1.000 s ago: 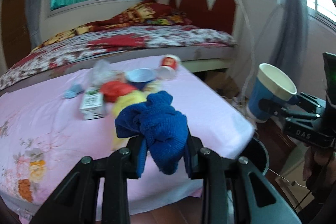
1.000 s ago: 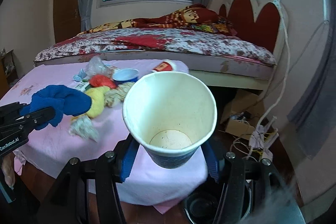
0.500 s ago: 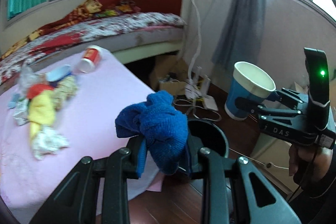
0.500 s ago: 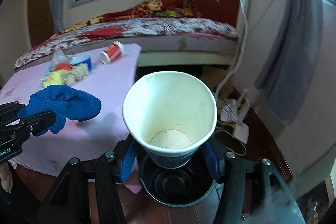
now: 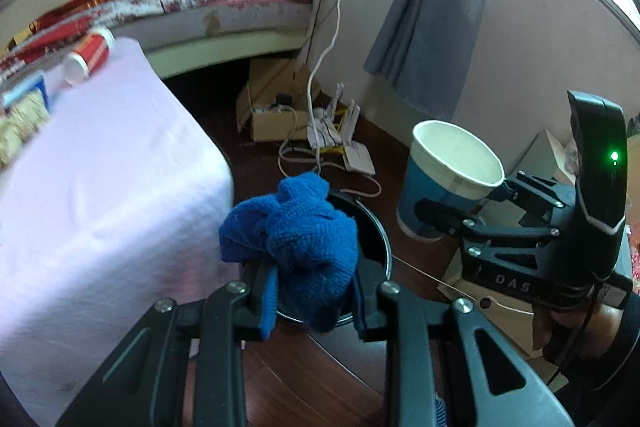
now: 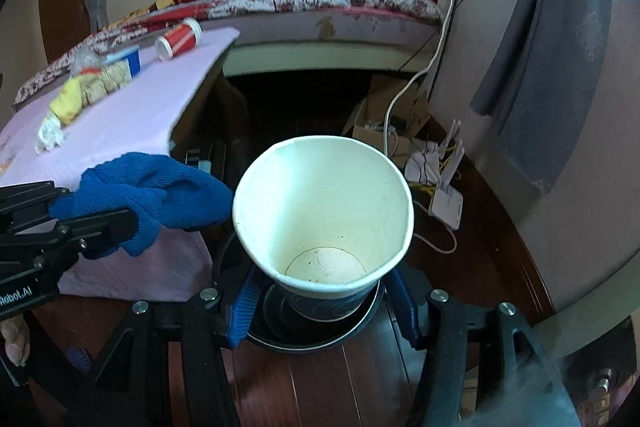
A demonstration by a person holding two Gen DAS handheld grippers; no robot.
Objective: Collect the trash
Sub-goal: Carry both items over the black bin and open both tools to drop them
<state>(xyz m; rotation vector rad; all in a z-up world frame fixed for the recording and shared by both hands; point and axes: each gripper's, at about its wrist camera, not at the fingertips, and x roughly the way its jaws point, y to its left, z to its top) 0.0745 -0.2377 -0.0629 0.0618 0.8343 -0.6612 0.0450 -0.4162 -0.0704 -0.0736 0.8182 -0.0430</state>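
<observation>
— Left wrist view: what have you got?
— My left gripper (image 5: 314, 301) is clamped tight on a bunched blue knitted cloth (image 5: 296, 239), held over the black bin (image 5: 380, 239) on the floor beside the pink-covered table (image 5: 100, 187).
— And to the right?
— My right gripper (image 6: 322, 301) is pinching a white-and-blue paper cup (image 6: 324, 211), mouth up, jaws about half spread, above that same bin.

Bin (image 5: 380, 239) on floor beside tabletop (image 5: 100, 187) corner; cloth (image 5: 304, 239) and cup (image 6: 324, 211) above it; bed (image 6: 320, 3) behind.
</observation>
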